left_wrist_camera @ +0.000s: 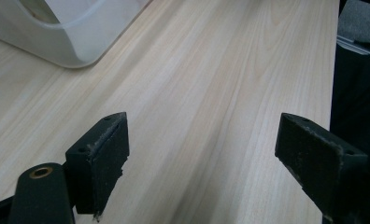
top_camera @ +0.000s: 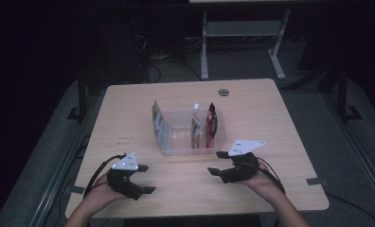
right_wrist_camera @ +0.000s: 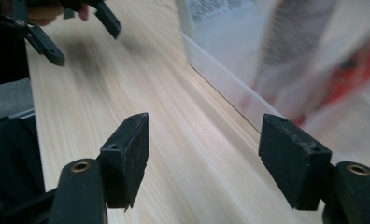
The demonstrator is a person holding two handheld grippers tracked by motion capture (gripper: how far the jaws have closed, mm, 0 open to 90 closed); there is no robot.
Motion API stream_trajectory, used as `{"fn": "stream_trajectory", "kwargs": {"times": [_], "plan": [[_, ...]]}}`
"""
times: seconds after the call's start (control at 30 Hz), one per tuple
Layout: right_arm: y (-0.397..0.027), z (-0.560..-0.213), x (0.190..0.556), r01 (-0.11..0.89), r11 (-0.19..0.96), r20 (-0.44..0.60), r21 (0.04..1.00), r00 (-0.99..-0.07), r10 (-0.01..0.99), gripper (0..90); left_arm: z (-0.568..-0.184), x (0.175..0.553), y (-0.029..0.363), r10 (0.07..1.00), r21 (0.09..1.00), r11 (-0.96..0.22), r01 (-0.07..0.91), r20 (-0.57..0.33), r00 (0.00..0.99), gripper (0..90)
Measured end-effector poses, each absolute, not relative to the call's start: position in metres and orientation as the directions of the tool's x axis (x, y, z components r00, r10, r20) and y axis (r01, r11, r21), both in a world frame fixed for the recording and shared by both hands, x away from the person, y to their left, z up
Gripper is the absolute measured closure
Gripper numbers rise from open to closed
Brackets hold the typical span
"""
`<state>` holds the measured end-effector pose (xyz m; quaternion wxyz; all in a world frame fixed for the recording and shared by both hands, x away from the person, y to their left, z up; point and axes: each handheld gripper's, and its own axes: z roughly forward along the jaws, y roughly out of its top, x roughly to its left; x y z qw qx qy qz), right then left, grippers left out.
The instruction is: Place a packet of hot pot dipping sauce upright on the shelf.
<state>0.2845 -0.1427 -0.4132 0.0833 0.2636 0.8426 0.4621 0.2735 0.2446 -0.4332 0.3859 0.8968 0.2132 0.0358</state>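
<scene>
Clear plastic rectangular bin (top_camera: 185, 142) sits at the middle of the pale wood desk (top_camera: 129, 118), and it serves as the landmark here. Three flat snack packets stand upright inside it: a pale printed one (top_camera: 160, 126) against the bin's left end wall, a white-and-brown one (top_camera: 196, 126) right of centre, and a dark red one (top_camera: 212, 124) just beside that, at the right end. No loose packets lie on the desk around the bin, so the loading looks finished or close to it; that is a judgement, as the bin's floor is hard to read. Right tongs (top_camera: 218, 162) hang just off the bin's near right corner, jaws spread wide with nothing between them; in the right gripper view the bin wall (right_wrist_camera: 230, 79) runs close beside the right tongs (right_wrist_camera: 204, 156), blurred. Left tongs (top_camera: 147, 178) rest low over the desk, near the bin's near left corner but apart from it, jaws likewise wide and empty. The left gripper view shows left tongs (left_wrist_camera: 202, 156) over bare wood with the bin's rounded corner (left_wrist_camera: 71, 42) ahead.
</scene>
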Motion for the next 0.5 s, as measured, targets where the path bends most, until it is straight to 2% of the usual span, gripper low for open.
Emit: {"fn": "stream_trajectory", "kwargs": {"times": [0.5], "plan": [[-0.2, -0.432, 0.275, 0.433, 0.449, 0.063, 0.782, -0.771, 0.633, 27.3, -0.44, 0.275, 0.25, 0.422, 0.667, -0.656, 0.353, -0.064, 0.905, 16.9]]}}
